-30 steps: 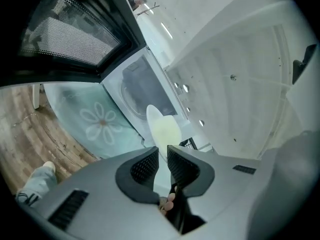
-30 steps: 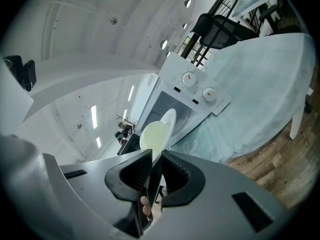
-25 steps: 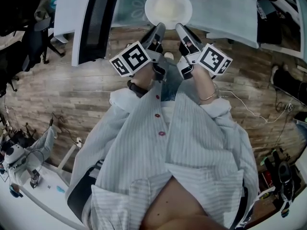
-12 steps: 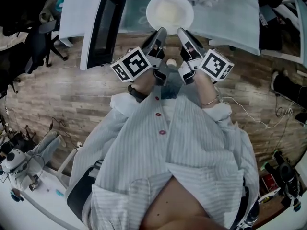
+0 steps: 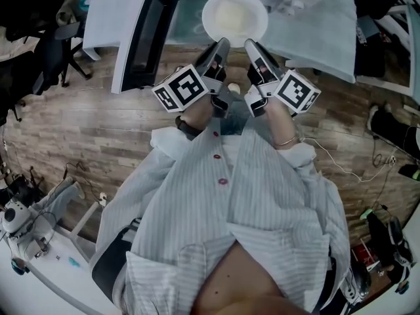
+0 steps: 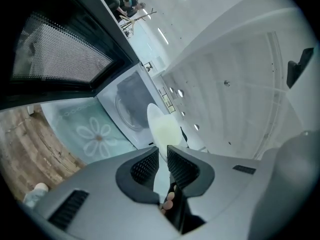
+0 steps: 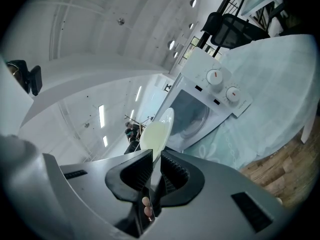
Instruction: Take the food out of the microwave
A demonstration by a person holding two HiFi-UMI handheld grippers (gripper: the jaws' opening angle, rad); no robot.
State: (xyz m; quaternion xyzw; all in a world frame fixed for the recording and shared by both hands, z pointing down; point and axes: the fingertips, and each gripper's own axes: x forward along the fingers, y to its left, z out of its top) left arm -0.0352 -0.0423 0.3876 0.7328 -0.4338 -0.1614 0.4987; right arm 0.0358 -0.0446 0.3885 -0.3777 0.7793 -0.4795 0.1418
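Head view: microwave (image 5: 143, 37), floral tablecloth (image 5: 323, 30), plank floor (image 5: 79, 126).

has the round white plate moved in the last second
Yes, slightly: in the head view the round white plate has shifted left, nearer the open black-windowed microwave door.

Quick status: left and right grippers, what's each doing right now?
left gripper: closed on the rim of the plate.
right gripper: jaws closing on the plate's rim, which sits between them.
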